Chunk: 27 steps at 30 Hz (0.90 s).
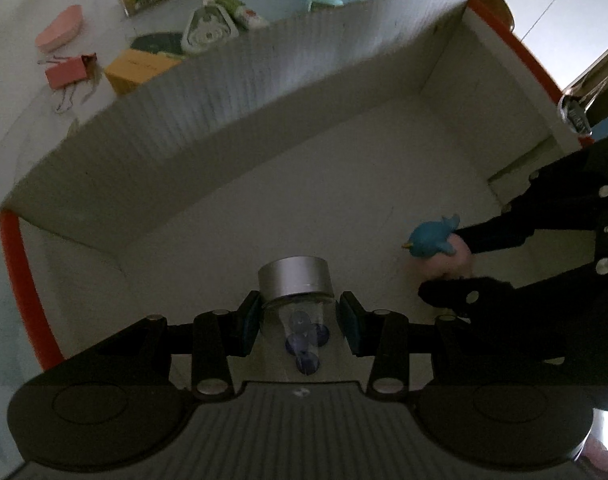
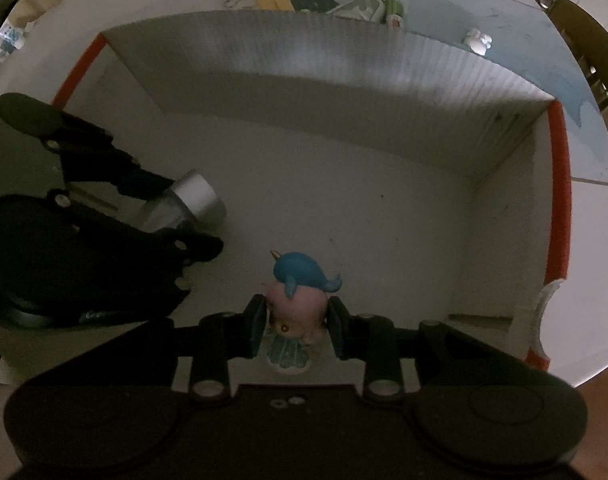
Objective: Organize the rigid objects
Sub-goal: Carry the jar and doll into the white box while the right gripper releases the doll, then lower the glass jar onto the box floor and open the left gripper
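**Operator:** Two grippers are inside the box (image 2: pixel 344 64), each loaded. My left gripper (image 1: pixel 299 320) pinches a clear jar (image 1: pixel 299 308) with a silver cap (image 1: pixel 293 280); the pads grip the clear body just behind the cap. My right gripper (image 2: pixel 295 328) pinches a pink and blue toy figurine (image 2: pixel 297 300) at its pink middle.

**Observer:** State where each thing lies relative to its gripper.

**Operator:** In the left wrist view the jar sits at lower centre, its long axis in line with the fingers and the cap leading, toward the box floor (image 1: pixel 304 200). In the right wrist view the figurine is at lower centre, blue top pointing away from the camera toward the floor, its base nearest the camera.

**Observer:** Which hand is nearer the floor?

**Operator:** I cannot tell. Neither view shows whether cap or figurine touches it.

**Observer:** Spacing between the two?

**Operator:** Near, but apart. The figurine appears at the right edge of the left view; the jar at centre left of the right view.

**Observer:** Remaining items?

**Operator:** Several lie on the table (image 1: pixel 7 100) beyond the far wall, upper left of the left view, including a pink binder clip (image 1: pixel 65 72) and a yellow box (image 1: pixel 137 68). I judge release comes next.
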### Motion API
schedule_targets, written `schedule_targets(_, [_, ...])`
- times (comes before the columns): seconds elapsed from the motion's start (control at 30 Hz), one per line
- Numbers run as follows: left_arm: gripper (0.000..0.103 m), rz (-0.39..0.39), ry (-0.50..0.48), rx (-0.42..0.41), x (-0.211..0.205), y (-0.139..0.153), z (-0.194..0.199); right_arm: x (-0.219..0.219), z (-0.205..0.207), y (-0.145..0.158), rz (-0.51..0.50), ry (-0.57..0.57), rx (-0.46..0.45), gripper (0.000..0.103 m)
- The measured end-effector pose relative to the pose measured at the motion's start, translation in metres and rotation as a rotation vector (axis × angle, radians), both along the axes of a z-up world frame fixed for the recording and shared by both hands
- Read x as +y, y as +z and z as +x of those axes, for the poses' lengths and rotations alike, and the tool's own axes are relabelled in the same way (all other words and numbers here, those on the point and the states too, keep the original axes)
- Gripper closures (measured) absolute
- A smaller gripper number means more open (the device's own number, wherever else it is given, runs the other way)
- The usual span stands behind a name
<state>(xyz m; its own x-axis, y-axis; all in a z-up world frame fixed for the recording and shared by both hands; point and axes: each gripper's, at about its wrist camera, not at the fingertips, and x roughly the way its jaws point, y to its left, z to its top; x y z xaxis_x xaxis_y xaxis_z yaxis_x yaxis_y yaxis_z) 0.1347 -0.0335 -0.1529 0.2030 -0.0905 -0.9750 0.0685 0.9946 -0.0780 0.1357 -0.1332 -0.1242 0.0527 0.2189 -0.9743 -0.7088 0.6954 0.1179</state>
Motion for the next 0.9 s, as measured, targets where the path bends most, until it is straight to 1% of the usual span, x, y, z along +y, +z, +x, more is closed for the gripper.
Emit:
schedule_targets(0.1, [0.061, 0.002, -0.001, 0.02, 0.0, -0.006, 0.001, 0.001, 0.001, -0.003, -0.008, 0.001, 0.003, 0.072])
schedule_targets(0.27, [0.061, 0.004, 0.001, 0.024, -0.002, -0.007, 0.003, 0.004, 0.002, -0.007, -0.02, -0.001, 0.008, 0.072])
schedule_targets(0.53, [0.061, -0.008, 0.015, 0.025, 0.0, -0.006, 0.004, -0.002, 0.005, -0.006, 0.0, -0.023, 0.011, 0.068])
schedule_targets(0.6, [0.059, -0.025, 0.034, 0.031, 0.004, -0.006, 0.004, -0.004, 0.006, -0.004, 0.009, -0.026, 0.013, 0.066])
schedule_targets(0.63, [0.057, -0.027, 0.042, 0.031, 0.005, -0.005, 0.003, -0.005, 0.006, -0.003, 0.012, -0.028, 0.011, 0.065])
schedule_targets(0.73, [0.053, -0.017, 0.045, 0.017, 0.008, -0.001, 0.002, -0.009, 0.007, 0.0, 0.024, -0.031, 0.01, 0.061])
schedule_targets(0.9, [0.052, -0.01, 0.04, -0.022, 0.01, 0.011, -0.003, -0.015, 0.006, 0.011, 0.041, -0.033, -0.001, 0.055])
